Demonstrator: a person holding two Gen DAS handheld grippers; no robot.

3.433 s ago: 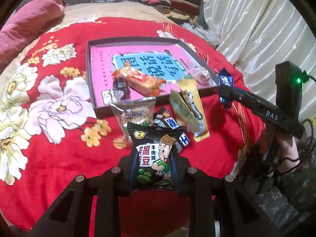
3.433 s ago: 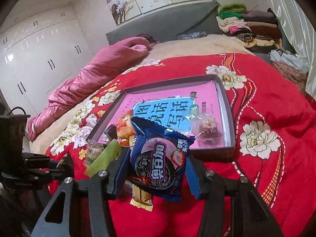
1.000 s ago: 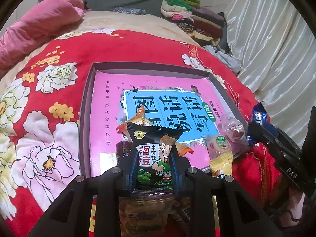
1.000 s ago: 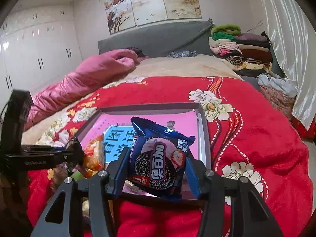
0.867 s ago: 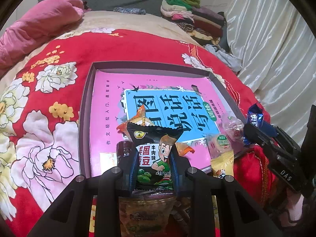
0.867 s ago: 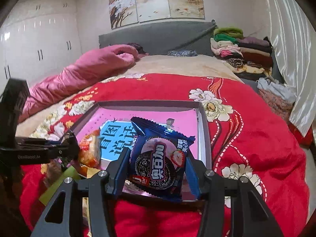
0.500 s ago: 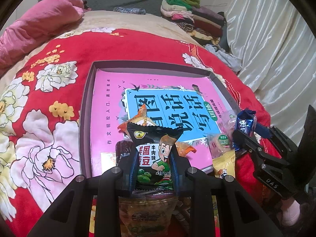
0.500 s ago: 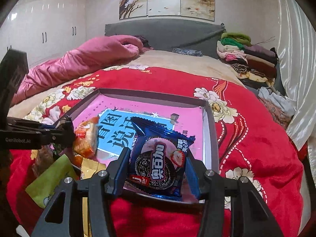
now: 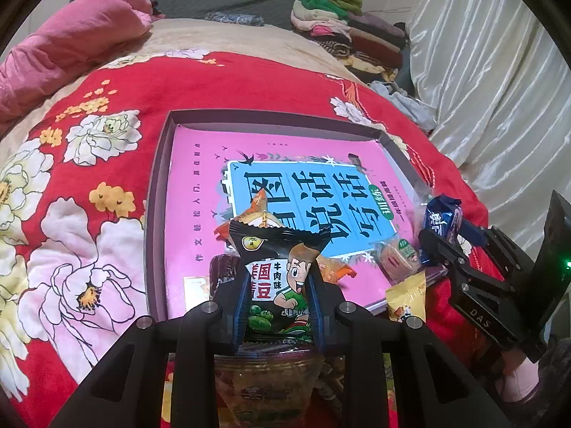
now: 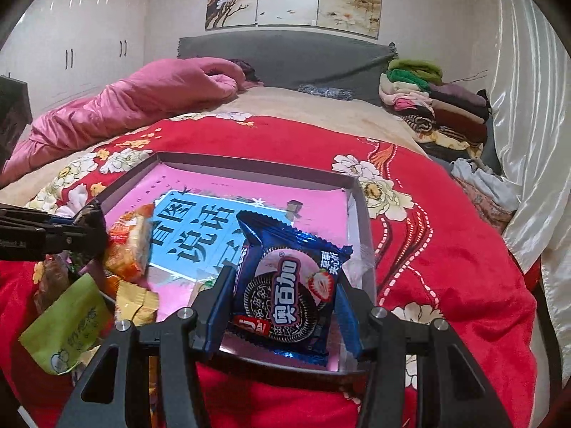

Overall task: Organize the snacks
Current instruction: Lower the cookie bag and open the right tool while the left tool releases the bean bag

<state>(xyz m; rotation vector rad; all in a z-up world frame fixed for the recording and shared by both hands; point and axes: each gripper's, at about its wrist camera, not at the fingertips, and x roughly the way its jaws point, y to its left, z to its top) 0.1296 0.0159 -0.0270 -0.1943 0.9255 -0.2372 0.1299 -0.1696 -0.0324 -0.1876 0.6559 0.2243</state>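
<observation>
Your left gripper [image 9: 277, 297]: matt black plastic, silver metal screw heads; fingers [image 9: 238, 303] blue-lined. It pinches glossy black foil snack packet [image 9: 276, 267]. Your right gripper [image 10: 283, 315] grips shiny blue foil cookie pack [image 10: 291, 290], crinkled. Tray [image 9: 157, 185] looks matt grey card; pink book cover [image 9: 200, 192] smooth, slight sheen. Red bedspread [image 9: 71, 142] soft cloth. Curtain [image 9: 481, 71] satiny.

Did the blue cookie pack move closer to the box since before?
Yes. In the left wrist view the blue cookie pack sat beyond the box's right corner; now it is over that corner.
</observation>
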